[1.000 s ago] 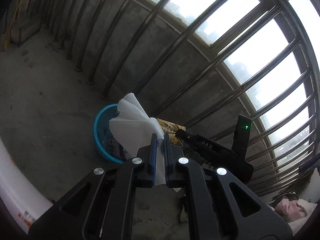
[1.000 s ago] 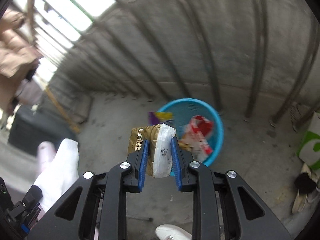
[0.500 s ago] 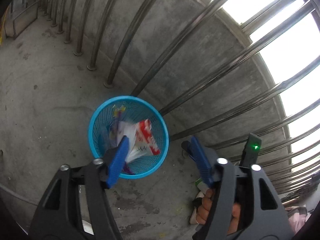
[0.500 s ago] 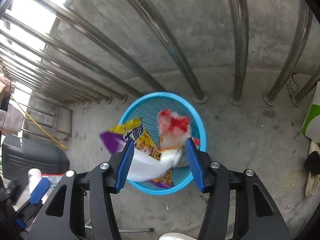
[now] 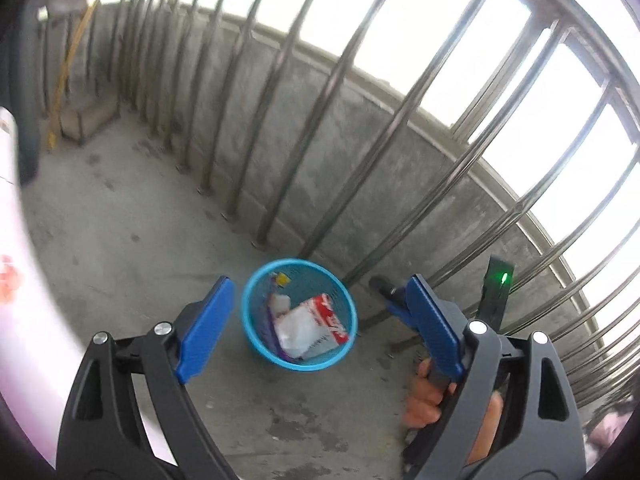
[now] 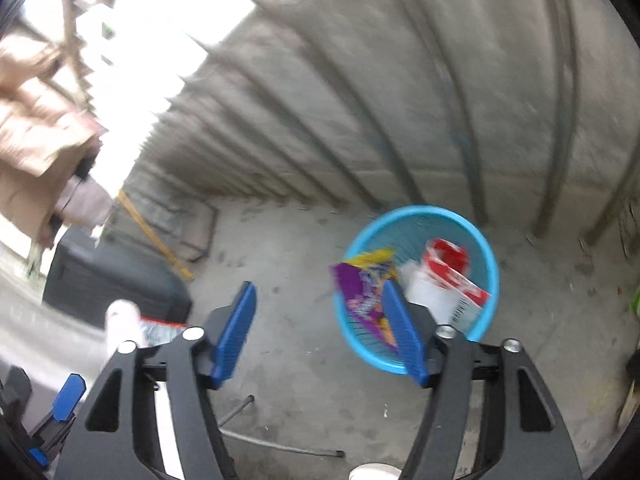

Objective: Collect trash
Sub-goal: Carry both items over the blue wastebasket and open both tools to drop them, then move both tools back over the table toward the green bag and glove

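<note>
A round blue mesh basket stands on the concrete floor by the railing and also shows in the right wrist view. It holds a white and red wrapper, white tissue and a purple and yellow snack bag. My left gripper is open and empty above the basket, its blue pads wide apart. My right gripper is open and empty, left of and above the basket. The right gripper and the hand on it show in the left wrist view.
Steel railing bars and a low concrete wall run behind the basket. A dark bin, a yellow stick and a metal rod lie on the floor at left. A white cylinder stands near.
Both grippers opened and dropped their trash, the tissue and the snack bag, into the basket. Since then both have drawn back and up, and the basket looks smaller and farther.
</note>
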`<state>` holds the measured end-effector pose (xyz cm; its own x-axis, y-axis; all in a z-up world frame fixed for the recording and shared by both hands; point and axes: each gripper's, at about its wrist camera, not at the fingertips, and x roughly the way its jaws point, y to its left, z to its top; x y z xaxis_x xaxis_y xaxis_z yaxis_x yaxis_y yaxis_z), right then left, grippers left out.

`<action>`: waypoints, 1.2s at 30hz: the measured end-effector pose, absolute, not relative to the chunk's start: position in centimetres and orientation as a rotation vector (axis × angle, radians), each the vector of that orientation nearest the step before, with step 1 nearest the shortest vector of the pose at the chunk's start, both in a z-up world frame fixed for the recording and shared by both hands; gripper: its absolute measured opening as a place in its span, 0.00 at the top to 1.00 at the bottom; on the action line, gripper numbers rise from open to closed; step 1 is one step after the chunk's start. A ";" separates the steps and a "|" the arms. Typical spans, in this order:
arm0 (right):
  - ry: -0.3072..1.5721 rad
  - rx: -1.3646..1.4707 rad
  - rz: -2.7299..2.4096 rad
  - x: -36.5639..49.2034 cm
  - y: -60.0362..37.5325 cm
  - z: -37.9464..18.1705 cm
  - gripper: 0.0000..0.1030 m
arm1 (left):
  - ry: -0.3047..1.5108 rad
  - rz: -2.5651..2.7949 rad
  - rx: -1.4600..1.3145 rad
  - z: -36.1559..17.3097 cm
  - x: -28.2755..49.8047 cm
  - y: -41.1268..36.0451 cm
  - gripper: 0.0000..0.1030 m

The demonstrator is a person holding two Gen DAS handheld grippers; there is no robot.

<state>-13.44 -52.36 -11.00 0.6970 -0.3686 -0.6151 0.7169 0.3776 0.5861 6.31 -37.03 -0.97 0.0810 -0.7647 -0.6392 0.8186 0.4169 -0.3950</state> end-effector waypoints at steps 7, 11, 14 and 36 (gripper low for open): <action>0.441 0.681 -0.564 -8.6 -43.5 -4.3 0.21 | 0.747 -1.018 0.107 3.0 4.8 -24.0 0.09; 0.485 0.537 -0.448 -5.7 -36.9 -1.4 0.14 | 0.695 -0.886 0.065 4.3 4.5 -16.5 0.09; 0.512 0.429 -0.380 -4.1 -32.1 0.4 0.09 | 0.680 -0.705 0.028 4.9 4.2 -10.3 0.09; 0.717 -0.190 -0.080 1.5 -5.8 -1.5 0.06 | 0.800 0.059 0.067 -2.5 4.5 14.6 0.09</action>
<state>1.46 -5.80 -1.51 0.7518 -0.1376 -0.6449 0.0075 0.9797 -0.2003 4.46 14.60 -2.49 0.6951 0.0785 -0.7146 -0.0279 0.9962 0.0822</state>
